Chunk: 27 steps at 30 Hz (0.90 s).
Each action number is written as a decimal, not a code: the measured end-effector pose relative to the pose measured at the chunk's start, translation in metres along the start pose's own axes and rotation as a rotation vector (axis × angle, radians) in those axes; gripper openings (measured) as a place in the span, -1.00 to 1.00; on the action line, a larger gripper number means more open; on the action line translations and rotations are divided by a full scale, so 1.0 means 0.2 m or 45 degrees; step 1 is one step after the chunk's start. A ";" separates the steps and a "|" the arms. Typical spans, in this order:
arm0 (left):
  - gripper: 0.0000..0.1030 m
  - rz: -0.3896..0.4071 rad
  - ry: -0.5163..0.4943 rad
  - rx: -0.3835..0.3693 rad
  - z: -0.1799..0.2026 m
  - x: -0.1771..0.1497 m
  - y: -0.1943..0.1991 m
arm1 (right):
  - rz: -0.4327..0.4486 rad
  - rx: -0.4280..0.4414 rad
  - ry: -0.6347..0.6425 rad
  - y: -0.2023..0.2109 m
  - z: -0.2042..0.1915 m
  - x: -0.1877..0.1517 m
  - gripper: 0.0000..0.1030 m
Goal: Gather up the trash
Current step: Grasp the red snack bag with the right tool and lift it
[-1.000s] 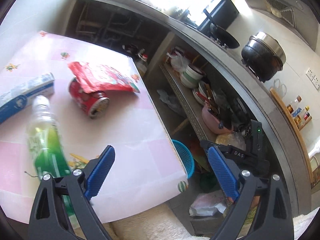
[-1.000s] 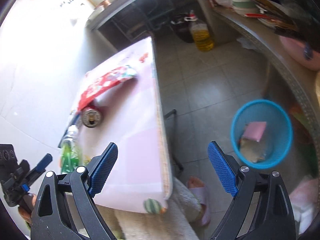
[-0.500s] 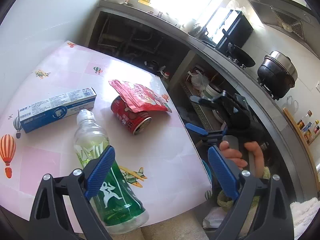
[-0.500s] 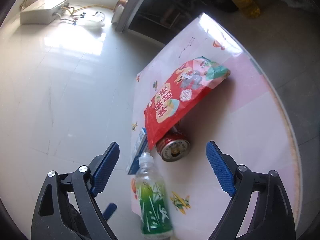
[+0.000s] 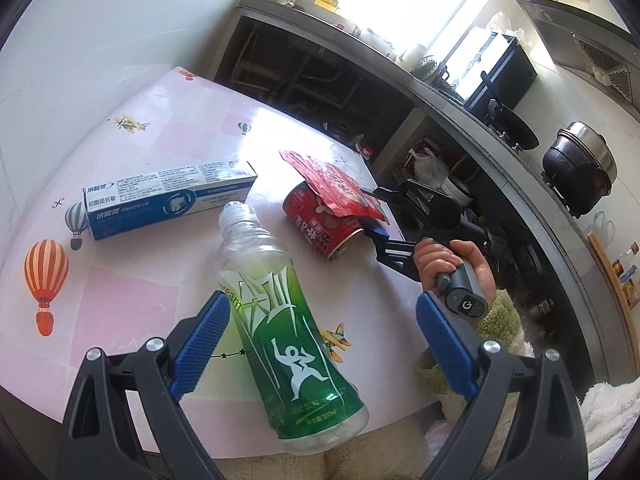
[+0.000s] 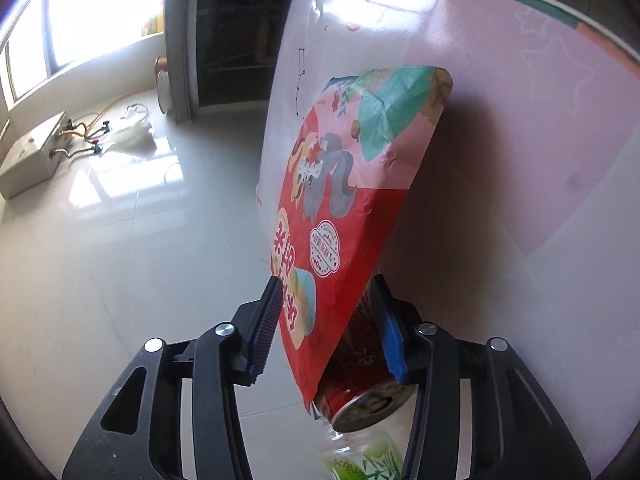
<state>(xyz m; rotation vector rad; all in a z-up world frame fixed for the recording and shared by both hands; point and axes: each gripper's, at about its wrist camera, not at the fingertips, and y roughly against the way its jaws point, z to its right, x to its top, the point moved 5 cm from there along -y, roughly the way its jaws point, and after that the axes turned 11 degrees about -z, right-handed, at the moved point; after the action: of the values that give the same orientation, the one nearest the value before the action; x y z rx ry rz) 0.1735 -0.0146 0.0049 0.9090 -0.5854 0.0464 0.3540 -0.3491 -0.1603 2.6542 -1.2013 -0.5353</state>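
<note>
pink table | grey counter | sunlit window | white wall

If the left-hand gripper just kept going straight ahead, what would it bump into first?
Most likely the green plastic bottle, lying on the table between the left gripper's open fingers. Depth is hard to judge.

Left tongs spread wide, blue pads far apart, nothing pinched, pointing forward and down over the surface. Right tongs narrowed, pads close either side of a red can under a wrapper; contact not clear. Right hand wrapped round the grey handle, seen from the left wrist view, knuckles toward the surface.
</note>
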 end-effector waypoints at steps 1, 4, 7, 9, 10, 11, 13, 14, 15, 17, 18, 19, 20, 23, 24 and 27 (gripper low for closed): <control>0.78 -0.001 0.005 0.001 -0.01 0.00 0.00 | -0.001 0.024 -0.012 0.00 0.01 0.00 -0.45; 0.78 0.002 0.014 0.004 -0.04 0.00 0.01 | 0.005 0.096 -0.039 0.01 0.02 -0.01 -0.71; 0.78 0.005 0.022 0.004 -0.05 0.00 0.01 | 0.001 0.168 -0.044 0.06 0.00 -0.04 -0.90; 0.78 0.003 0.025 0.002 -0.06 0.00 0.01 | 0.000 0.207 -0.041 0.07 -0.01 -0.03 -0.94; 0.78 0.001 0.027 0.002 -0.06 0.00 0.00 | -0.001 0.225 -0.036 0.08 -0.02 -0.03 -0.96; 0.78 -0.001 0.029 -0.001 -0.06 0.00 0.00 | -0.002 0.243 -0.032 0.09 -0.03 -0.03 -0.97; 0.78 -0.009 0.033 -0.011 -0.05 0.00 -0.01 | -0.008 0.288 -0.031 0.11 -0.04 -0.04 -0.98; 0.78 -0.013 0.033 -0.016 -0.05 0.00 -0.02 | -0.010 0.303 -0.027 0.13 -0.05 -0.04 -0.98; 0.78 -0.017 0.031 -0.023 -0.04 0.01 -0.02 | -0.013 0.319 -0.016 0.15 -0.06 -0.04 -0.99; 0.78 -0.023 0.021 -0.032 -0.02 0.02 -0.04 | -0.002 0.304 -0.018 0.17 -0.09 -0.04 -0.99; 0.78 -0.027 0.019 -0.035 -0.02 0.02 -0.05 | -0.003 0.317 -0.003 0.19 -0.11 -0.04 -0.99; 0.78 -0.035 0.017 -0.040 -0.01 0.03 -0.06 | -0.004 0.325 0.011 0.21 -0.12 -0.05 -0.99; 0.78 -0.043 0.017 -0.047 0.00 0.04 -0.07 | -0.001 0.326 0.026 0.24 -0.13 -0.04 -0.99; 0.78 -0.057 0.002 -0.056 0.04 0.08 -0.10 | 0.007 0.323 0.066 0.33 -0.14 -0.05 -0.99; 0.78 -0.059 -0.012 -0.053 0.06 0.09 -0.11 | 0.009 0.318 0.080 0.37 -0.14 -0.06 -0.99; 0.78 -0.068 -0.062 -0.025 0.12 0.17 -0.15 | 0.027 0.307 0.124 0.49 -0.13 -0.09 -0.99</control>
<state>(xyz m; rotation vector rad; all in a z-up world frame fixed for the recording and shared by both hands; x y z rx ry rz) 0.1998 -0.0580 0.0105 0.9084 -0.6052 -0.0296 0.2862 -0.3992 -0.1013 2.8224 -1.3396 -0.2677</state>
